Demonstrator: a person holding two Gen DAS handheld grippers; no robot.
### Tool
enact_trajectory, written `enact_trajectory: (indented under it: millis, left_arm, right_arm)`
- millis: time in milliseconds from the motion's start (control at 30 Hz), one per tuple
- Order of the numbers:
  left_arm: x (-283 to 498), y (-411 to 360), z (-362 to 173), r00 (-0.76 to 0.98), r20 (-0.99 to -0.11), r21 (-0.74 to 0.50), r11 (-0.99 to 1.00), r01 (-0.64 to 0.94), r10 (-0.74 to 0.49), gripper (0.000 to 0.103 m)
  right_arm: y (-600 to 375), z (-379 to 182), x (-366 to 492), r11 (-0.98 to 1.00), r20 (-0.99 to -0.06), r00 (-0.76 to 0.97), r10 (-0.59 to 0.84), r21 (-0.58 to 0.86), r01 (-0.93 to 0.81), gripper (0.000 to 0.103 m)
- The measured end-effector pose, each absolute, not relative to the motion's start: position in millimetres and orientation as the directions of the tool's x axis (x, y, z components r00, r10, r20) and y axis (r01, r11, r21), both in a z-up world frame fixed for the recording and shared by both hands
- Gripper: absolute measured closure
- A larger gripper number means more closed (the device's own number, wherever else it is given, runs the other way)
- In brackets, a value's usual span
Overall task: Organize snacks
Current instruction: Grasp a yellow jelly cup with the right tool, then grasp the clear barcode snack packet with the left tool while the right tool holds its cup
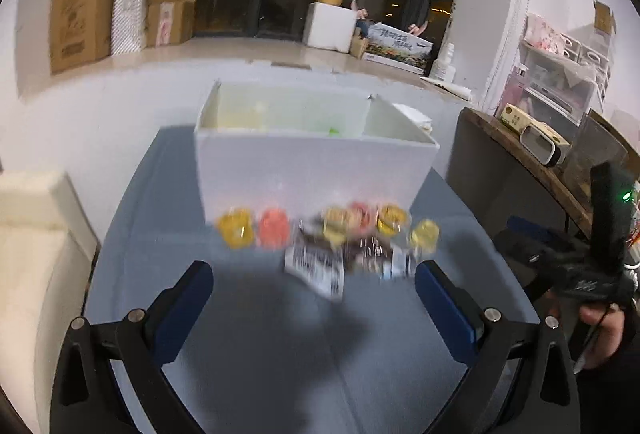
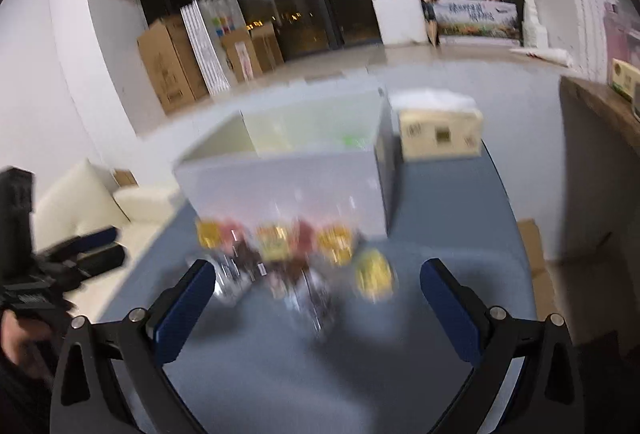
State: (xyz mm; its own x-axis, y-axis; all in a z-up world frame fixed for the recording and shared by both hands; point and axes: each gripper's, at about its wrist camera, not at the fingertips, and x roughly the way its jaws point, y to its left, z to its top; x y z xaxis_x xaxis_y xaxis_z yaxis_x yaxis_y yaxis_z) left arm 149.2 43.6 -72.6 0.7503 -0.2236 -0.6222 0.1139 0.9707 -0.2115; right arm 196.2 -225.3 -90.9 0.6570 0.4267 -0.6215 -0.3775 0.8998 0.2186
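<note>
Left gripper point(image 1: 314, 288) hovers wide open, empty. Small yellow and pink jelly cups point(image 1: 236, 228) and dark foil snack packets point(image 1: 316, 266) sit in a row on the blue-grey table point(image 1: 256, 334), against the near wall of the white open-topped foam box point(image 1: 312, 170). Right gripper point(image 2: 318, 288) likewise wide open, empty. Judgement: pick one end cup, centre the jaws, close gently (thin plastic). Motion blur hides labels; box contents unclear.

Dark windows point(image 1: 296, 6) span the far wall at my twelve o'clock, with cardboard boxes point(image 1: 82, 8) stacked at ten. A cream sofa point(image 1: 28, 242) sits at nine, a wooden shelf point(image 1: 532, 158) at three.
</note>
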Motion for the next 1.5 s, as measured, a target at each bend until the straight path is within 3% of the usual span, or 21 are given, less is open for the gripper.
enact_trajectory:
  millis: [267,600,667,700,733,1067,1500]
  left_arm:
    - [115.1,48.6,-94.3,0.728,-0.659,-0.201,0.977,0.071,-0.189,0.0]
    - [115.1,52.0,-96.0,0.715,-0.678,-0.18,0.982,0.065,-0.171,0.0]
    - [116.3,54.5,-99.2,0.709,-0.683,-0.185,0.981,0.06,-0.173,0.0]
    - [117.2,55.4,-101.0,0.707,-0.686,-0.186,0.981,0.057,-0.171,0.0]
    - [118.5,55.7,-102.7,0.703,-0.689,-0.188,0.98,0.058,-0.173,0.0]
    - [152.8,46.5,-112.8,0.674,-0.711,-0.208,0.976,0.069,-0.199,0.0]
    - [244.4,14.4,-144.6,0.589,-0.786,-0.186,0.98,0.064,-0.188,0.0]
  right_arm:
    - [-220.4,-120.2,222.6,0.934,-0.684,0.645,0.34,0.165,-0.316,0.0]
    - [-211.9,-149.0,285.0,0.946,-0.75,0.582,0.315,0.2,-0.255,0.0]
    - [-210.5,-152.0,287.8,0.946,-0.753,0.579,0.313,0.195,-0.258,0.014]
    - [-208.9,-154.1,289.3,0.952,-0.763,0.576,0.292,0.175,-0.251,0.045]
    - [-208.3,-156.9,291.1,0.956,-0.777,0.566,0.276,0.162,-0.244,0.067]
    - [-229.4,-148.4,276.4,0.947,-0.751,0.583,0.311,0.197,-0.252,0.068]
    - [-240.7,-99.7,196.3,0.906,-0.657,0.626,0.419,0.263,-0.331,0.068]
